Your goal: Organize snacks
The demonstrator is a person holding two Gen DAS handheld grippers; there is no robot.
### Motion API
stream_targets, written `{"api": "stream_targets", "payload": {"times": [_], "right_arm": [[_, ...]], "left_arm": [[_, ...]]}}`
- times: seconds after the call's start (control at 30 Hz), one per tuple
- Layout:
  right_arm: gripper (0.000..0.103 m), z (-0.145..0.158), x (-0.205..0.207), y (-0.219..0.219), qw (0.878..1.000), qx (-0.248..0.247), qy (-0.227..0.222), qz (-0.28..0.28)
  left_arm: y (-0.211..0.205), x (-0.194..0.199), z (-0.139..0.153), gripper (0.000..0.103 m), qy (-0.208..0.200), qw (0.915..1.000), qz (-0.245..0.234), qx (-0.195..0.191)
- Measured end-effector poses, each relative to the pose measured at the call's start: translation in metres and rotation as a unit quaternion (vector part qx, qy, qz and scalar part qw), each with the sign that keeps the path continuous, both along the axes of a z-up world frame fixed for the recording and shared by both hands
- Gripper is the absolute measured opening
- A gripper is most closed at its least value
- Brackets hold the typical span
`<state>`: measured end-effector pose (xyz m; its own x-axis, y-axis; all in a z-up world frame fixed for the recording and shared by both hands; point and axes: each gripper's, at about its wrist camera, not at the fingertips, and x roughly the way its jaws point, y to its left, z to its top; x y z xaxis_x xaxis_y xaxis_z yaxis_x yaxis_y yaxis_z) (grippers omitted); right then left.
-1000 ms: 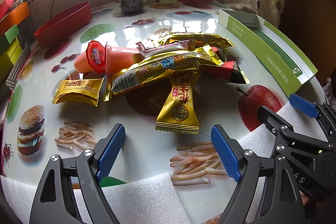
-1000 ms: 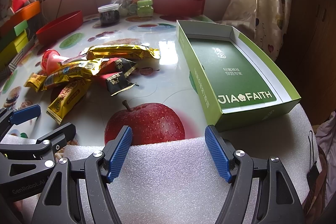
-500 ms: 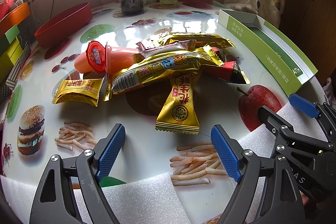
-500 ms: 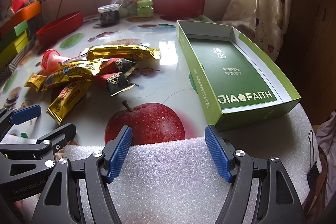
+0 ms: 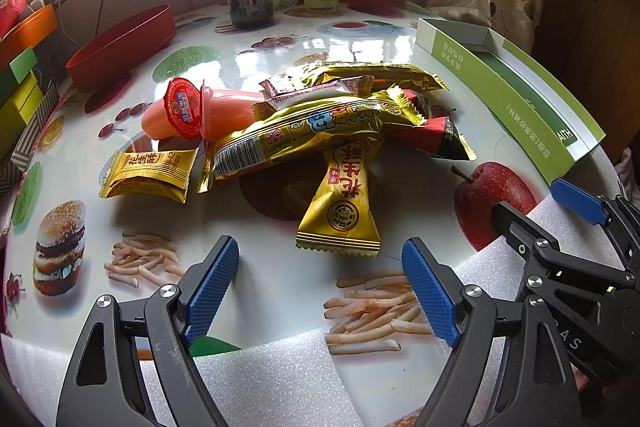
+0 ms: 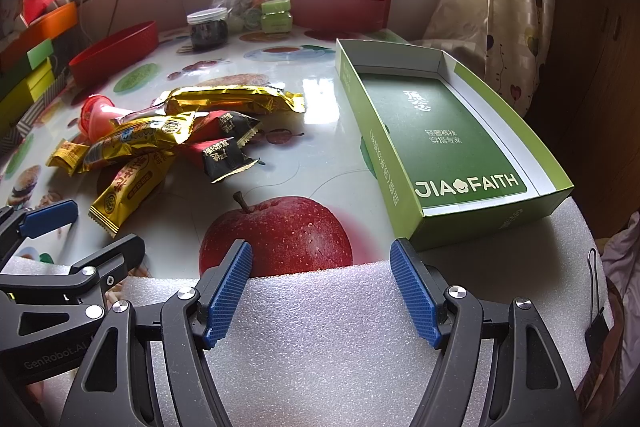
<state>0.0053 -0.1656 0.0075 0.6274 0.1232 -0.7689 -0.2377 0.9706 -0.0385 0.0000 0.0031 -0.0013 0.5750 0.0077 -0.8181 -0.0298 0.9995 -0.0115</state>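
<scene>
The left tongs (image 5: 320, 291) gape wide and hold nothing, poised over the table (image 5: 280, 283). Just ahead of their tips lies the snack pile (image 5: 320, 131), a gold packet (image 5: 340, 207) nearest. The right tongs (image 6: 320, 291) are equally wide and empty, above white foam (image 6: 320, 347). Ahead to their right sits the green box (image 6: 440, 131), its far side cut off in the left view. Packets low in the pile are partly hidden.
</scene>
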Motion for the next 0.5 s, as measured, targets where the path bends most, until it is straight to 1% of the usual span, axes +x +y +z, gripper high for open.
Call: {"api": "stream_targets", "payload": {"times": [0.37, 0.47, 0.5], "right_arm": [[0.072, -0.0004, 0.0001, 0.0001, 1.000, 0.000, 0.000, 0.000], [0.072, -0.0031, 0.0004, 0.0007, 1.000, 0.001, 0.000, 0.000], [0.072, -0.0040, 0.0005, 0.0010, 1.000, 0.000, 0.000, 0.000]], "left_arm": [[0.0016, 0.0002, -0.0001, 0.084, 0.001, 1.0000, -0.001, -0.001], [0.0030, 0.0010, 0.0009, 0.084, 0.002, 1.0000, -0.003, -0.005], [0.0061, 0.0010, 0.0019, 0.084, 0.003, 0.9999, -0.004, -0.015]]}}
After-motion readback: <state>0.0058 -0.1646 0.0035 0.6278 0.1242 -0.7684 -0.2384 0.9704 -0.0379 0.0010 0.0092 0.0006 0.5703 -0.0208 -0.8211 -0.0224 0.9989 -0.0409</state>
